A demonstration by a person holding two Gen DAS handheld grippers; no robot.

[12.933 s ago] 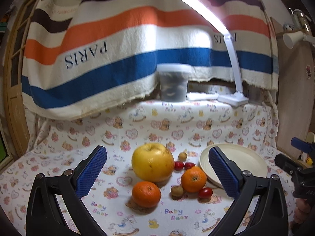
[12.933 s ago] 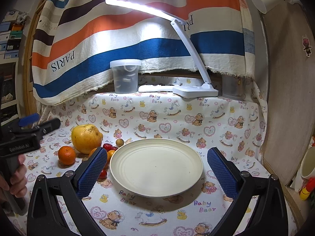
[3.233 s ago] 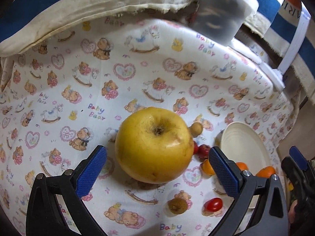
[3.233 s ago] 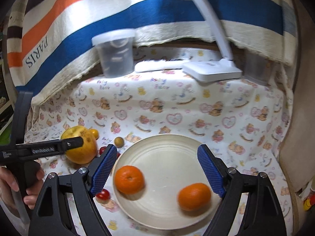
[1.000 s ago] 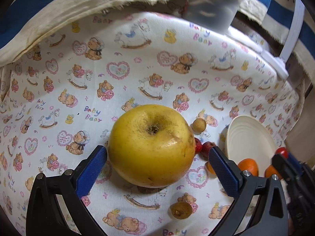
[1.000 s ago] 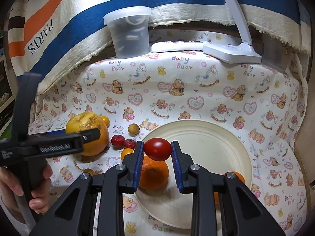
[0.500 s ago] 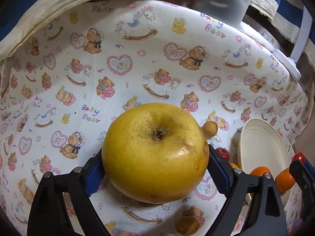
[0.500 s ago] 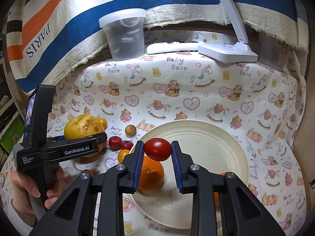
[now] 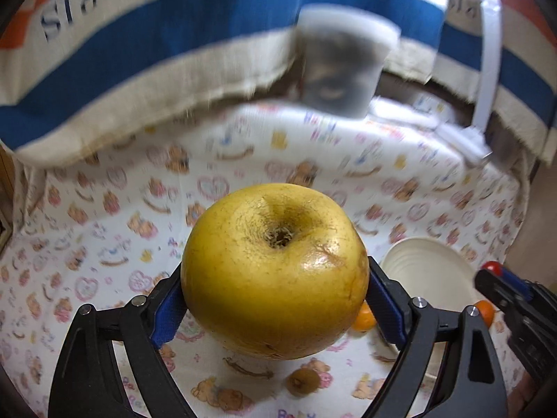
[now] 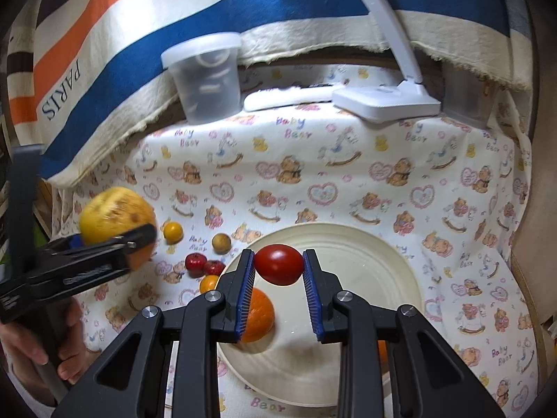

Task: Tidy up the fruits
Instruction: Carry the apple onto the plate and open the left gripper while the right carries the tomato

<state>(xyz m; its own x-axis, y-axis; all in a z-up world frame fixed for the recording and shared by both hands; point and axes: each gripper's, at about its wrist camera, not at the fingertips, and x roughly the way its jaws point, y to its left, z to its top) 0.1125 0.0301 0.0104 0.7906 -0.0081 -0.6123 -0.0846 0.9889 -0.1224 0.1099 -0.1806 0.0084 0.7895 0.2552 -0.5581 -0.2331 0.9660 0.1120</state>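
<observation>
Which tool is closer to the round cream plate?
Right. The right tool holds a small red tomato right over the round cream plate; the left tool is off beside it, gripping the big yellow fruit.

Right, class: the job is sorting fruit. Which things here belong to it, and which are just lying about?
Part of the job:
- big yellow fruit, in left gripper
- red tomato, in right gripper
- orange
- plate

Lying about:
- desk lamp
- plastic tub
- striped cloth
</observation>
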